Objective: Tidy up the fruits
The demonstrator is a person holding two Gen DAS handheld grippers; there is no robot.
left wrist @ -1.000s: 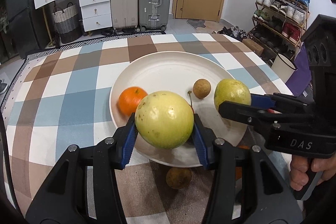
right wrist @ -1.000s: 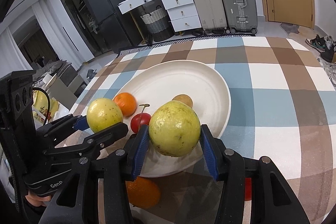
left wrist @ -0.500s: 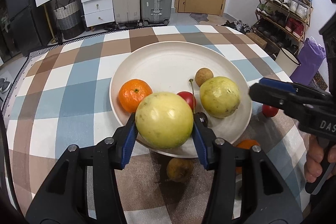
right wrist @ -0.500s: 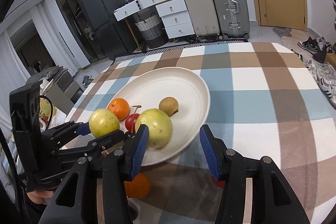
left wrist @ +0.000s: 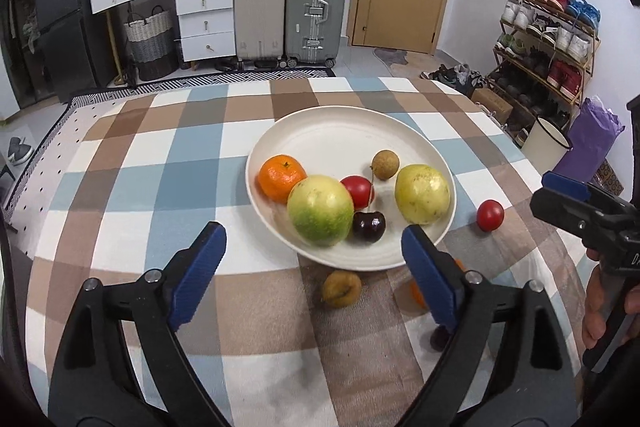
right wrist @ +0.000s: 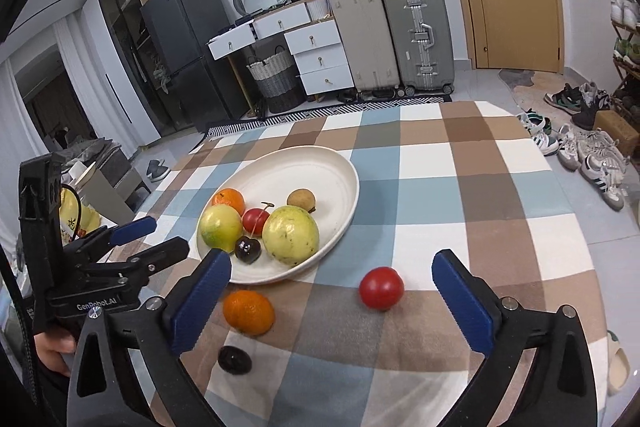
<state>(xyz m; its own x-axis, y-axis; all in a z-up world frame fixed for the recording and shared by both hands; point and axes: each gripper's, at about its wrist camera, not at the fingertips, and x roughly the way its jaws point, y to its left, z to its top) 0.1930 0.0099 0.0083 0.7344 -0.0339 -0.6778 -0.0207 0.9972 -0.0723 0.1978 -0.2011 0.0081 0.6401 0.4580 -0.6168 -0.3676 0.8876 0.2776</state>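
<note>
Both grippers, left and right, had just spread apart, empty. Both guavas sat on the plate. On the bench, the tomato looked smooth, soft, bruisable; grip its middle lightly.

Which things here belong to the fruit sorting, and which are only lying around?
For the job:
- white plate with two yellow-green fruits, an orange, a red fruit, a dark cherry and a brown fruit on it
- fruits on the tablecloth: orange, red fruit, dark cherry, brown fruit

Just lying about:
- suitcases
- drawers
- basket
- shoes
</note>
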